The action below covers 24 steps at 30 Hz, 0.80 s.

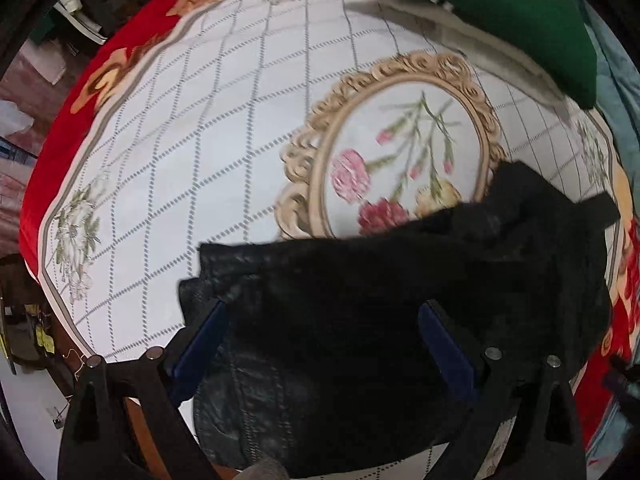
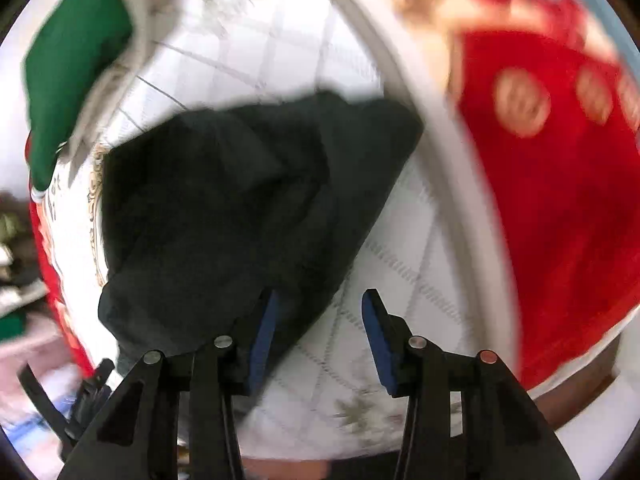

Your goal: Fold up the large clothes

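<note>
Left wrist view: left gripper (image 1: 322, 326) is being shown with jaws spread wide, blue pads (image 1: 200, 340) sitting on either side of the black garment (image 1: 380, 280); nothing is being pinched as far as can be told.
Right wrist view: right gripper (image 2: 318, 334) is being shown with jaws apart too, over bare bedspread (image 2: 400, 240); the left pad (image 2: 264, 340) is lying at the garment's (image 2: 240, 200) edge, contact cannot be told through the blur.
Garment position: black garment is lying bunched on the white quilted part of the bedspread (image 1: 180, 160), partly covering the gold-framed flower medallion (image 1: 400, 140).
Garment state: creases and a stitched seam are being seen near the left gripper; no clean folded edge is being seen.
Progress: folding of this piece is being judged early, still to be flattened and folded.
Already done, likely: green garment (image 1: 500, 20) with striped trim is lying at the far side, looking folded; that is a judgement.
Only in left view: medallion in full, seam detail, sharp picture.
Only in right view: the garment's far right edge near the bedspread's red border (image 2: 560, 200), heavy motion blur.
</note>
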### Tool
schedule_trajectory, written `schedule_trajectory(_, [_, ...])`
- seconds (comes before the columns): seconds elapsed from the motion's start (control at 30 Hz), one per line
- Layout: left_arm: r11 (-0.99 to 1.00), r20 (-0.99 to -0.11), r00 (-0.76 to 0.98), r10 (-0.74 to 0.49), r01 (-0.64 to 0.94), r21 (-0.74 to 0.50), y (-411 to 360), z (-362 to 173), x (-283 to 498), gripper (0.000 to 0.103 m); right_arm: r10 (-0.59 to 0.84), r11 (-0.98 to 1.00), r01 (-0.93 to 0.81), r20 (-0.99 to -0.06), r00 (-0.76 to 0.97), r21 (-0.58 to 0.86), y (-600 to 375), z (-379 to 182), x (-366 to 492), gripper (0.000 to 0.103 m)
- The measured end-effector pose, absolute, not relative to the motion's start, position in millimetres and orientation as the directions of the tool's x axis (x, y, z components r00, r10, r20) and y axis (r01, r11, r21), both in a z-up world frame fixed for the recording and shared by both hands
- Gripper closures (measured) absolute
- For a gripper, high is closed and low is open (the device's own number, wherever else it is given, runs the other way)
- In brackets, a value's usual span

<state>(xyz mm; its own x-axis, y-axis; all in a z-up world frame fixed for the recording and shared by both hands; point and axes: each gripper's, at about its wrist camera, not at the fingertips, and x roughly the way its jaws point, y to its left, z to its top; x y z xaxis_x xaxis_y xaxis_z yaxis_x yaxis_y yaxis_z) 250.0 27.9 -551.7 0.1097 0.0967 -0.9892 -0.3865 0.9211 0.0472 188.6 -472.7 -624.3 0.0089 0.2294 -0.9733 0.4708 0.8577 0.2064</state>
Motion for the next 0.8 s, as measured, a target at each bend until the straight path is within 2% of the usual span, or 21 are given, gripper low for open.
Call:
schedule_trajectory(0.07, [0.920, -0.990, 0.098, 0.099, -0.388, 0.053, 23.4, -556.5, 251.1, 0.006, 0.295, 0.881, 0.369, -0.954, 0.059, 0.296, -455.7, -609.8, 203.3, 0.056])
schedule_trajectory(0.2, [0.915, -0.989, 0.101, 0.111, -0.399, 0.062, 19.5, -557.8, 256.6, 0.006, 0.401, 0.905, 0.142, -0.915, 0.037, 0.402, -385.9, -633.3, 268.5, 0.058])
schedule_trajectory(0.23, [0.915, -0.987, 0.105, 0.118, -0.399, 0.067, 18.1, -556.8, 259.3, 0.006, 0.394, 0.912, 0.110, -0.919, 0.027, 0.394, -370.8, -639.6, 282.9, 0.062])
schedule_trajectory(0.37, [0.917, -0.984, 0.115, 0.139, -0.390, 0.084, 10.8, -556.3, 268.9, 0.006, 0.250, 0.968, -0.020, -0.968, -0.033, 0.250, -314.1, -695.9, 336.9, 0.063])
schedule_trajectory(0.47, [0.923, -0.984, 0.107, 0.142, -0.372, 0.093, -1.0, -566.3, 281.2, 0.006, 0.268, 0.963, 0.025, -0.961, -0.062, 0.267, -320.0, -704.0, 348.5, 0.063])
schedule_trajectory(0.53, [0.927, -0.986, 0.090, 0.142, -0.361, 0.101, -8.2, -577.3, 287.5, 0.006, 0.364, 0.930, 0.084, -0.928, -0.081, 0.358, -337.4, -691.5, 353.1, 0.063])
schedule_trajectory(0.6, [0.930, -0.990, 0.059, 0.130, -0.355, 0.101, -12.8, -593.3, 291.8, 0.006, 0.466, 0.875, 0.165, -0.884, -0.030, 0.455, -374.5, -670.0, 341.2, 0.054])
schedule_trajectory(0.63, [0.928, -0.990, 0.048, 0.129, -0.358, 0.104, -13.3, -601.3, 292.9, 0.006, 0.487, 0.856, 0.193, -0.873, 0.005, 0.479, -395.7, -657.5, 330.2, 0.042])
schedule_trajectory(0.7, [0.923, -0.992, 0.038, 0.121, -0.372, 0.099, -9.8, -610.0, 293.3, 0.000, 0.500, 0.831, 0.242, -0.863, 0.071, 0.501, -439.4, -640.7, 303.6, 0.037])
schedule_trajectory(0.73, [0.919, -0.993, 0.037, 0.110, -0.385, 0.087, -6.2, -612.6, 292.8, 0.000, 0.495, 0.825, 0.264, -0.864, 0.087, 0.500, -457.0, -639.0, 290.7, 0.033])
schedule_trajectory(0.8, [0.910, -0.997, 0.033, 0.074, -0.410, 0.054, 0.1, -617.2, 291.1, 0.000, 0.491, 0.803, 0.333, -0.865, 0.100, 0.494, -490.2, -648.3, 270.9, 0.032])
